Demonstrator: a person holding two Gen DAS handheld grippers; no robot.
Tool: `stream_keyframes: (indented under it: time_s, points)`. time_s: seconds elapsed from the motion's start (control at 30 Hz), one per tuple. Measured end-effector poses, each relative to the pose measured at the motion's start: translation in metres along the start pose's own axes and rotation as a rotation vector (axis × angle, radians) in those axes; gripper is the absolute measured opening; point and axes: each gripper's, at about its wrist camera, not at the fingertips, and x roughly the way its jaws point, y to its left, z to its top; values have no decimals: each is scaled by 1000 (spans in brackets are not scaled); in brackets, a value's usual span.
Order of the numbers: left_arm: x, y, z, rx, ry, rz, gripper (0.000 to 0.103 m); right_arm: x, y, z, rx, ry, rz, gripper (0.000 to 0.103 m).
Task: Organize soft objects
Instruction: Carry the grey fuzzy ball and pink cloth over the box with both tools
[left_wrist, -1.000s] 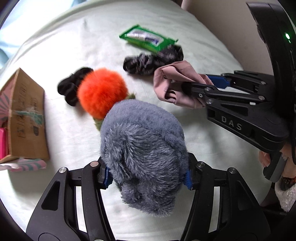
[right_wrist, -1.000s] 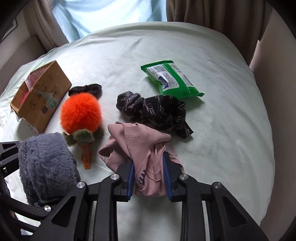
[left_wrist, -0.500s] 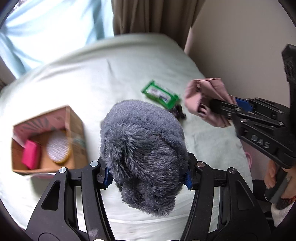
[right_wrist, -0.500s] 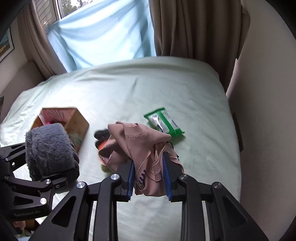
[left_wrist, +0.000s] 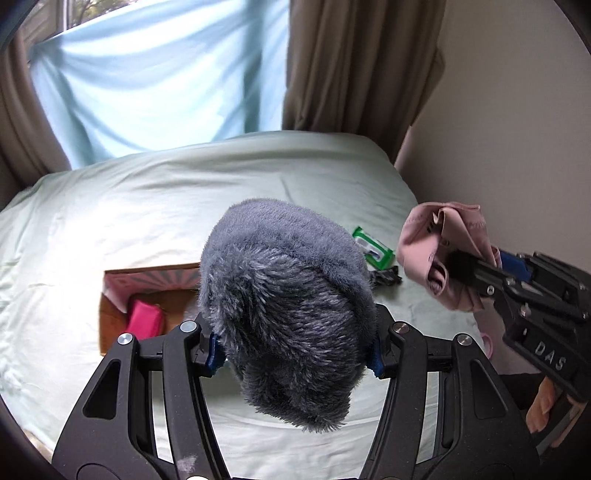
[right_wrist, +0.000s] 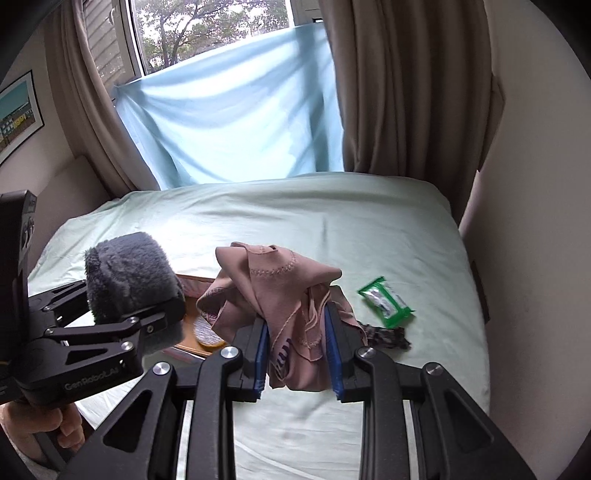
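left wrist view: the left tongs (left_wrist: 291, 350) are clamped on a fluffy grey plush item (left_wrist: 288, 306), held up above the pale green bed (left_wrist: 184, 192). below and to its left an open cardboard box (left_wrist: 107, 317) sits on the bed with a pink item (left_wrist: 144, 319) inside. right wrist view: the right tongs (right_wrist: 297, 354) are clamped on a bunched dusty-pink cloth (right_wrist: 277, 288), raised over the bed. a green wipes packet (right_wrist: 384, 302) lies farther right, with a dark patterned scrunchie (right_wrist: 388, 334) just beside it.
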Motion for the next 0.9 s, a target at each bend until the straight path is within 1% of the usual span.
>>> stream_keyframes:
  time_s: [0.1, 0.23, 0.4, 0.5, 0.63, 0.7, 0.83, 0.9]
  points:
    - [-6, 40, 3, -12, 7, 17, 54, 2, 39, 5, 4, 0, 16, 25]
    - [-5, 98, 1, -37, 38, 34, 54, 20, 86, 11, 12, 12, 37, 25]
    - [10, 158, -4, -31, 87, 47, 54, 51, 140, 20, 44, 41, 55, 25]
    - [30, 188, -7, -20, 128, 50, 54, 77, 165, 25, 70, 64, 56, 25]
    - [60, 213, -14, -11, 178, 53, 54, 118, 189, 30, 108, 114, 52, 25]
    - [80, 219, -18, -13, 207, 51, 54, 137, 196, 29, 129, 143, 54, 25]
    - [112, 232, -31, -28, 270, 44, 54, 176, 201, 22, 180, 215, 54, 25]
    - [129, 237, -31, -31, 295, 40, 54, 196, 201, 17, 215, 254, 53, 25]
